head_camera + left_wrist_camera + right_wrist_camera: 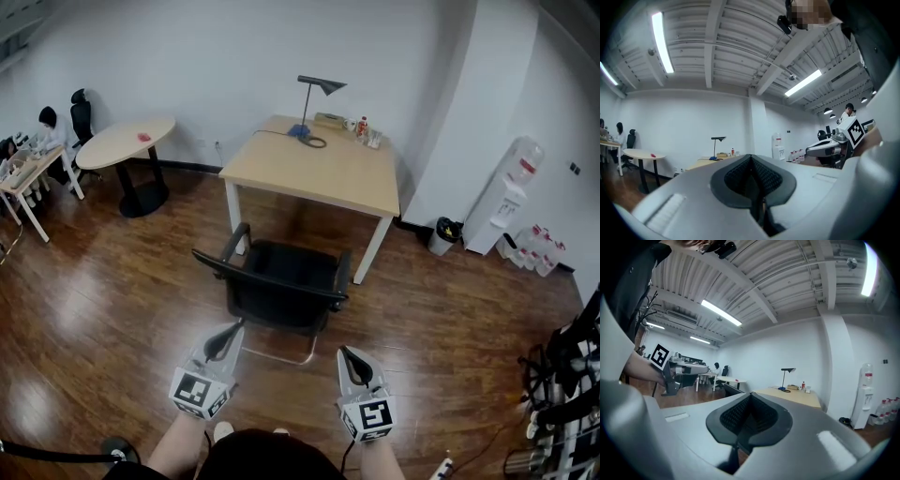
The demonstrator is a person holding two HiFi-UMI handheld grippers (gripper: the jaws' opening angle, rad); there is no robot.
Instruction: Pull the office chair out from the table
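Note:
The black office chair point(277, 281) stands on the wood floor just in front of the light wooden table point(319, 173), its back towards me. My left gripper point(225, 339) is below the chair's left rear corner, apart from it. My right gripper point(352, 361) hangs below the chair's right side, also clear of it. Both point level towards the table. In the left gripper view the left gripper point(751, 161) has its jaws together with nothing between them. The right gripper point(750, 399) looks the same in its own view. The table point(797, 397) lies ahead.
A desk lamp point(314, 103) and small bottles point(361, 127) sit on the table's far edge. A round table point(127, 142) stands at the left, with a seated person point(47, 122) beyond. At the right are a bin point(444, 232), a water dispenser point(506, 202) and an equipment rack point(572, 394).

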